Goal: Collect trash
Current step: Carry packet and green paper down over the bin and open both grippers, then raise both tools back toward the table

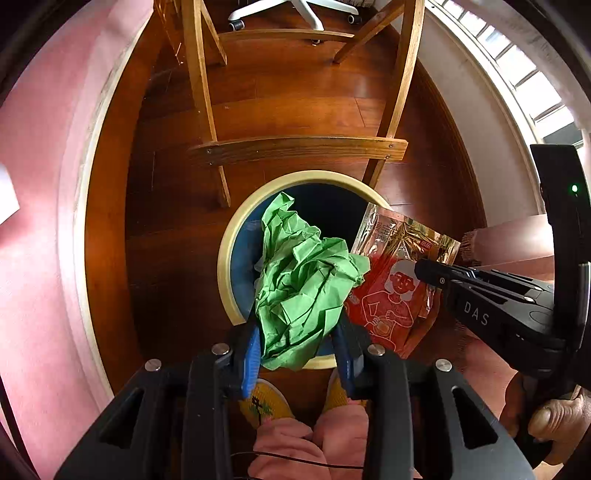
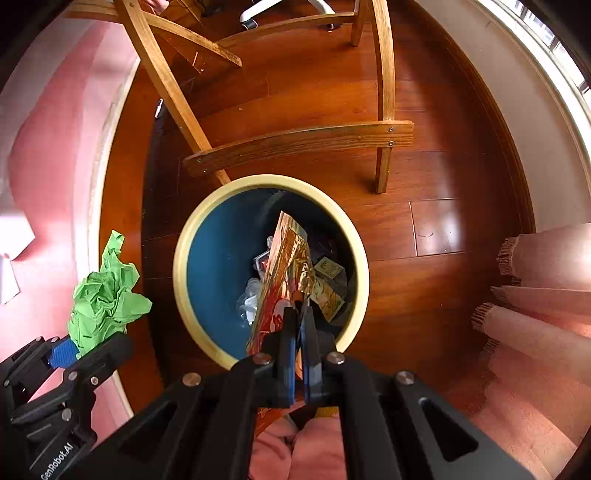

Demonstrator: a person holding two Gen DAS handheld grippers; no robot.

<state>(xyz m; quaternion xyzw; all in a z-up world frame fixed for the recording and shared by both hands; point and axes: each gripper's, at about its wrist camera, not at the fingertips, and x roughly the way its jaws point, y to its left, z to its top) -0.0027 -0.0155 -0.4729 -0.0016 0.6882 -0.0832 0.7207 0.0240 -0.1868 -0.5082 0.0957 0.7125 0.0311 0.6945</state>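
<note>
My left gripper is shut on a crumpled green paper and holds it above the near rim of a round blue bin with a cream rim. My right gripper is shut on a red and gold snack wrapper and holds it edge-on over the open bin. The wrapper also shows in the left wrist view, right of the green paper, with the right gripper on it. In the right wrist view the green paper and left gripper sit left of the bin. Several wrappers lie inside the bin.
A wooden chair stands just behind the bin on the wood floor. A pink tabletop edge curves along the left. A pink fringed rug lies at the right. An office chair base is at the far back.
</note>
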